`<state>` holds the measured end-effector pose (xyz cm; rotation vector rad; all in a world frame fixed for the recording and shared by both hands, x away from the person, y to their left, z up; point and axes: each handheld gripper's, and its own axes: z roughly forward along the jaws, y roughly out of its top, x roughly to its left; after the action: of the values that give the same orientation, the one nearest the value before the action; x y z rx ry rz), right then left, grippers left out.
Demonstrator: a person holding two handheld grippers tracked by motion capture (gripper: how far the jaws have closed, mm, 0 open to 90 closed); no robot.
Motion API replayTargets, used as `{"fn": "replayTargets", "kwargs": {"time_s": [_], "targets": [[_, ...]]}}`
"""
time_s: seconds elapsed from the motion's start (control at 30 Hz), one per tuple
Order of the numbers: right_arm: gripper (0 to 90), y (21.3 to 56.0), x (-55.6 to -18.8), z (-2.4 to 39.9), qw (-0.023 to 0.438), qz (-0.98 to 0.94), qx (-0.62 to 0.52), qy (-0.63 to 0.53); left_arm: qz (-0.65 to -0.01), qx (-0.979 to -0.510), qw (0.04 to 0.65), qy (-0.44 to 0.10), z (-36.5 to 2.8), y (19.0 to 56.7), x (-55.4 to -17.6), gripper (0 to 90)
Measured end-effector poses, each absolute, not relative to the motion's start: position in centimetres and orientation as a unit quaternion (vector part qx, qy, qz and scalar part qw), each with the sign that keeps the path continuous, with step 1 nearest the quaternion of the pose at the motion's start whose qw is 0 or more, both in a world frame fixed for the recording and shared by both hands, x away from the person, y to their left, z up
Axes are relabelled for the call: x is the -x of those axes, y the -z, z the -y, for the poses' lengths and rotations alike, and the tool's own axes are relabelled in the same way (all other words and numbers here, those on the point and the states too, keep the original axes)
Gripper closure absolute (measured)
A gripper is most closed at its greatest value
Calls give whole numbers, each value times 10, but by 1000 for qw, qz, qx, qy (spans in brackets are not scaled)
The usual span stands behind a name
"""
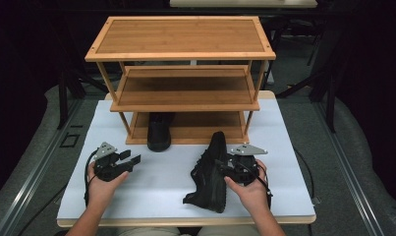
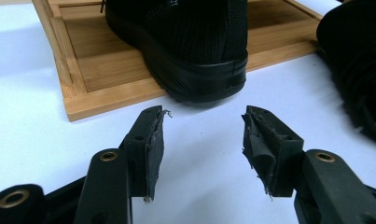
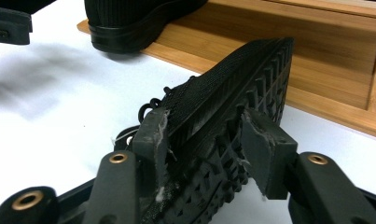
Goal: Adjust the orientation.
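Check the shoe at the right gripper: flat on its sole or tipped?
Tipped: the shoe lies on its side, tread facing the right gripper, whose jaws straddle its sole.

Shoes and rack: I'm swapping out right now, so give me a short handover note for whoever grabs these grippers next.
Left gripper: open, nothing between its jaws, aimed at the shoe on the rack.
Right gripper: jaws astride the sole edge of the second shoe, which is tipped on its side on the white table.
Done: one shoe sits on the bottom shelf of the wooden rack, heel overhanging the front.
Left: probably place the second shoe beside it; middle and top shelves are free.
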<state>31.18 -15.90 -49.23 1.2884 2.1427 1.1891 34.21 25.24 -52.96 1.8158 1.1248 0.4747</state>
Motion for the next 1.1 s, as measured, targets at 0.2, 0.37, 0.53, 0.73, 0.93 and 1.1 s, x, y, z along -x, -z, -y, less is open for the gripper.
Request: {"fn": "replayTargets", "kwargs": {"time_s": [0.2, 0.37, 0.53, 0.73, 0.93, 1.1], "targets": [[548, 493, -310, 170, 175, -753, -461, -436, -459, -735, 459, -196, -253, 529, -342, 479], [594, 492, -307, 177, 173, -750, -466, -438, -458, -735, 460, -196, -254, 529, -342, 479], [617, 491, -304, 184, 177, -745, -472, -437, -459, -735, 458, -197, -254, 529, -342, 479], [644, 491, -299, 192, 187, -738, -478, -437, -461, -733, 459, -197, -254, 529, -342, 480], [667, 494, -293, 215, 188, -721, -502, -439, -461, -733, 459, -197, -255, 529, -342, 480], [666, 504, -291, 237, 157, -691, -535, -459, -459, -735, 458, -199, -254, 529, -343, 480]]}}
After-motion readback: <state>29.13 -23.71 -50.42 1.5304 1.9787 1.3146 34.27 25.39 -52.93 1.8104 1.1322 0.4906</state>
